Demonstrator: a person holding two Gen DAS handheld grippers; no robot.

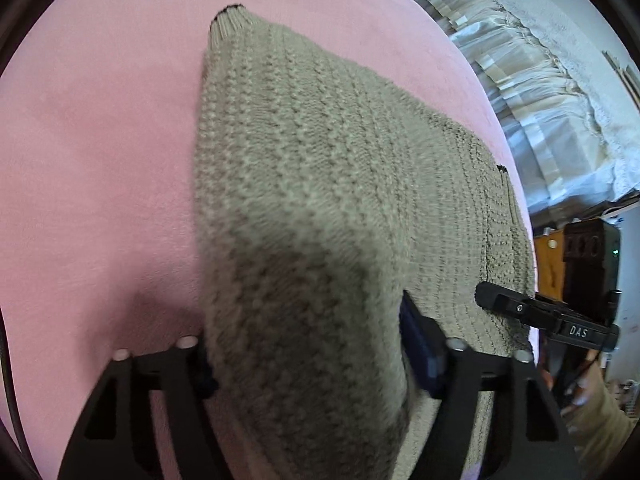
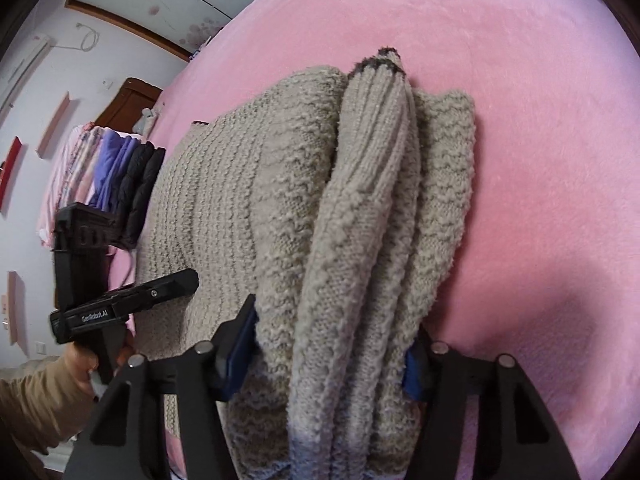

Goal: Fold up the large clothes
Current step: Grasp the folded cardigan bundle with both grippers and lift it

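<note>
Pink plush bedding [image 1: 100,140] filled most of both views — a bed carrying the beige knit sweater [image 1: 320,160], which lay spread across the middle of it. At the far left of my right wrist view a stack of folded clothes [image 2: 116,176] sat past the bed's edge, and nearer, a sleeved hand [image 2: 84,364] carried the left gripper [image 1: 308,364]. Its jaws were clamped on a thick bunch of the knit that rose from the bed up between them, filling the gap from pad to pad. Further right, the right gripper [image 2: 332,356] had its jaws pressed on a folded bundle of the same sweater, a ribbed cuff with a dark edge [image 2: 380,60] pointing away from me. In the left wrist view, pale curtains [image 1: 520,80] hung beyond the bed on the right.
</note>
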